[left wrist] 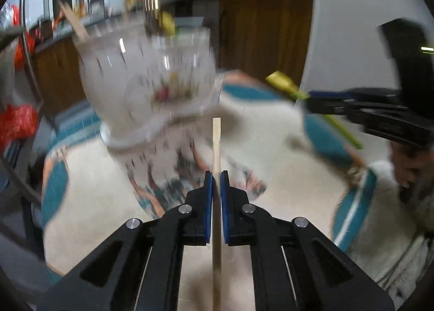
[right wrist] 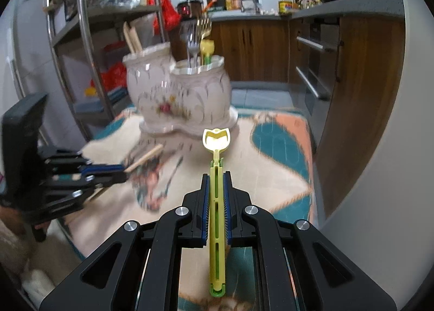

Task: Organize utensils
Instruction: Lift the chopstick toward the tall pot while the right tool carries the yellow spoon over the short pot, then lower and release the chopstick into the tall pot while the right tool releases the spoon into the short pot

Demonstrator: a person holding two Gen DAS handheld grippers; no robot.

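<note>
My left gripper (left wrist: 216,175) is shut on a pale wooden chopstick (left wrist: 216,145) that points up toward the white flowered double-pot holder (left wrist: 152,88), blurred just beyond it. In the right wrist view that gripper (right wrist: 123,171) sits at the left, the chopstick (right wrist: 145,157) sticking out toward the holder (right wrist: 179,96). My right gripper (right wrist: 216,175) is shut on a yellow-green plastic utensil (right wrist: 216,202) whose tulip-shaped head points at the holder. In the left wrist view it (left wrist: 308,99) enters from the right with the yellow utensil (left wrist: 284,84). The holder's left pot has wooden chopsticks (right wrist: 131,37), the right pot forks (right wrist: 193,48).
A round table with a teal, orange and cream cloth (right wrist: 282,143) bears the holder. A metal shelf rack (right wrist: 89,29) stands left, wooden cabinets and an oven (right wrist: 314,61) behind and right. A white curved chair back (right wrist: 379,148) rises at the right.
</note>
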